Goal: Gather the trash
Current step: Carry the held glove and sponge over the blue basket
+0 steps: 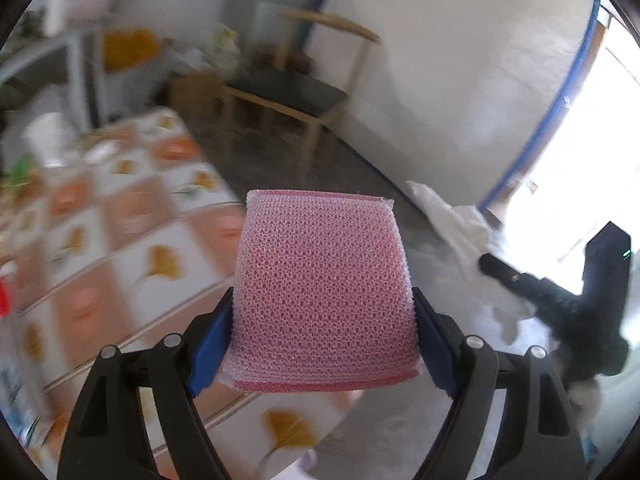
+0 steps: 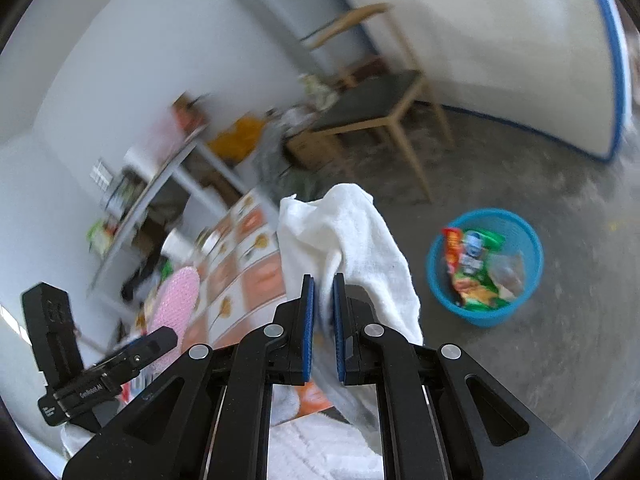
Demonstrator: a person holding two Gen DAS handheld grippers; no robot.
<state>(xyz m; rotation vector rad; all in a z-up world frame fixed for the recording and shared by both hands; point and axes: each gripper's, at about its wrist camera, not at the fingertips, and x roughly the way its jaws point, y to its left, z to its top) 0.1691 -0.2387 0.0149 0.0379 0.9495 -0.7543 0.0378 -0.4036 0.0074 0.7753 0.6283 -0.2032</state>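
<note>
A: What does the left gripper point(image 1: 324, 320) hold?
B: A pink mesh sponge point(image 1: 322, 288), clamped between its wide-set jaws above the worktop point(image 1: 160, 264).
A: And the right gripper point(image 2: 323, 312)?
B: Pinched on a white cloth point(image 2: 360, 240). The blue trash basket point(image 2: 440, 280) stands on the floor, right.

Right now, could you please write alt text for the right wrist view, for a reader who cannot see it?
The right gripper is clamped on a white cloth above a patterned table. On the grey floor to the right stands a blue bin holding snack wrappers; at left, the left gripper holds a pink sponge.
</note>
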